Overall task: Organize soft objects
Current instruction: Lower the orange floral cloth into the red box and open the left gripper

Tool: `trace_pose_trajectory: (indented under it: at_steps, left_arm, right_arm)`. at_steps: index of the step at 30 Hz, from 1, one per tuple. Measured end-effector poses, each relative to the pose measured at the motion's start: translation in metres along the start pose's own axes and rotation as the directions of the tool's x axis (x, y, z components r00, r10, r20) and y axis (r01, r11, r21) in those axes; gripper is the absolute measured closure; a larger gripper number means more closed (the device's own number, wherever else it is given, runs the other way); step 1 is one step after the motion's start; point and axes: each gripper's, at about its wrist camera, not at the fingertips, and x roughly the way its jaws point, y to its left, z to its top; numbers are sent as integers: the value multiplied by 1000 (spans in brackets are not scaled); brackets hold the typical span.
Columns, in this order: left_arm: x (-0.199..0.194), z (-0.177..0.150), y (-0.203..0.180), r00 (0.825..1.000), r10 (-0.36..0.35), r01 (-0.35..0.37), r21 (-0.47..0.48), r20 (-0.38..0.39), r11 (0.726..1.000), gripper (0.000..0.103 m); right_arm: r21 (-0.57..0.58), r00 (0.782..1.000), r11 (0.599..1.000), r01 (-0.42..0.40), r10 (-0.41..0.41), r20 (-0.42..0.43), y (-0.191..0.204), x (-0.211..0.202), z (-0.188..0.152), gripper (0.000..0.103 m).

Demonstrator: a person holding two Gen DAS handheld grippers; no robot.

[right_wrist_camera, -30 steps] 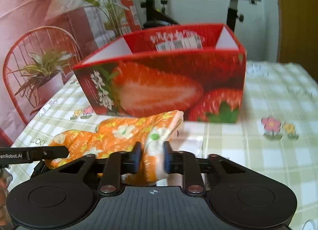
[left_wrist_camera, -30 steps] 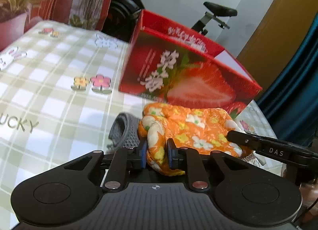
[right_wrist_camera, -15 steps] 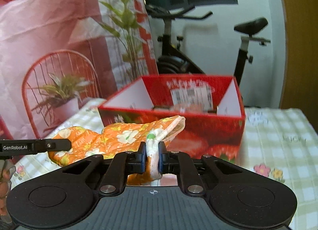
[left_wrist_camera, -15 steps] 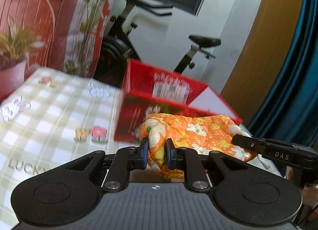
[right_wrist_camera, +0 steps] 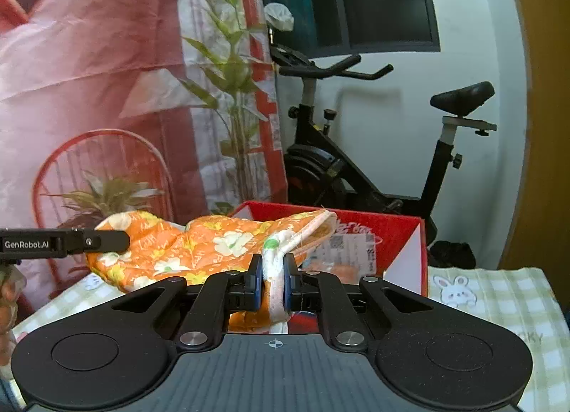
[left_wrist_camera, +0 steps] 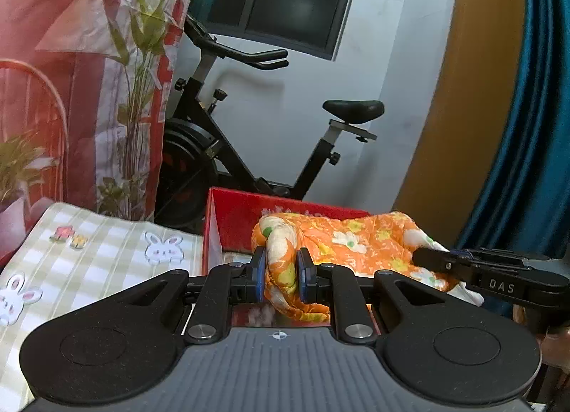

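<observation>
A table (left_wrist_camera: 107, 259) under a green-and-white checked cloth (printed with rabbits and small flowers) spreads to both sides of the jaws — a red open-topped box (right_wrist_camera: 402, 234) stands on it just beyond them.

Both wrist views forward, sharing red box (left_wrist_camera: 285, 214).

Ahead: we see a black exercise bike (left_wrist_camera: 249, 148) against the white wall.
Ahead-left: a leafy plant (right_wrist_camera: 228, 98) before pink sheeting.
Below: our checked tablecloth (left_wrist_camera: 107, 262).
</observation>
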Motion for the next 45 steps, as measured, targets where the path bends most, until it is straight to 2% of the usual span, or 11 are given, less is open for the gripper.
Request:
trace_pose_trajectory:
  at_steps: [4,10,13,17,21,24,26,29,36,40,45]
  left_arm:
    - [39,18,4,999,1,-2,-30,-36,1000,85]
    - [94,27,7,992,28,-29,-8,-119,1000,85]
    - [113,20,7,983,41,-38,17,-180,999,84]
    - [128,5,11,962,53,-45,37,-269,998,84]
    - [132,-2,16,948,70,-54,59,-311,997,82]
    - [131,0,17,946,90,-64,93,-313,994,78]
    - [127,2,17,946,97,-69,101,-310,992,66]
    - [127,8,14,950,113,-84,111,-292,990,58]
    - [127,9,15,948,126,-105,85,-294,991,58]
    - [122,8,14,947,121,-101,83,-298,991,58]
    - [110,9,14,950,123,-103,83,-287,991,58]
  right_arm:
    - [4,999,1000,21,-21,-36,-19,36,12,93]
    - [26,991,999,48,-45,-122,-46,89,12,93]
    - [37,983,998,57,-49,-178,-55,109,1,93]
    - [68,966,996,55,-36,-256,-63,127,-15,93]
    - [79,955,996,51,-26,-296,-62,136,-25,93]
    - [65,949,997,46,-24,-314,-60,138,-28,93]
    - [58,947,997,46,-25,-321,-60,138,-26,93]
    - [46,943,998,45,-27,-332,-60,138,-23,93]
    - [92,932,996,19,16,-362,-50,143,-27,93]
    - [105,929,993,46,-4,-371,-46,146,-28,93]
    - [70,933,991,116,-85,-349,-41,132,-26,79]
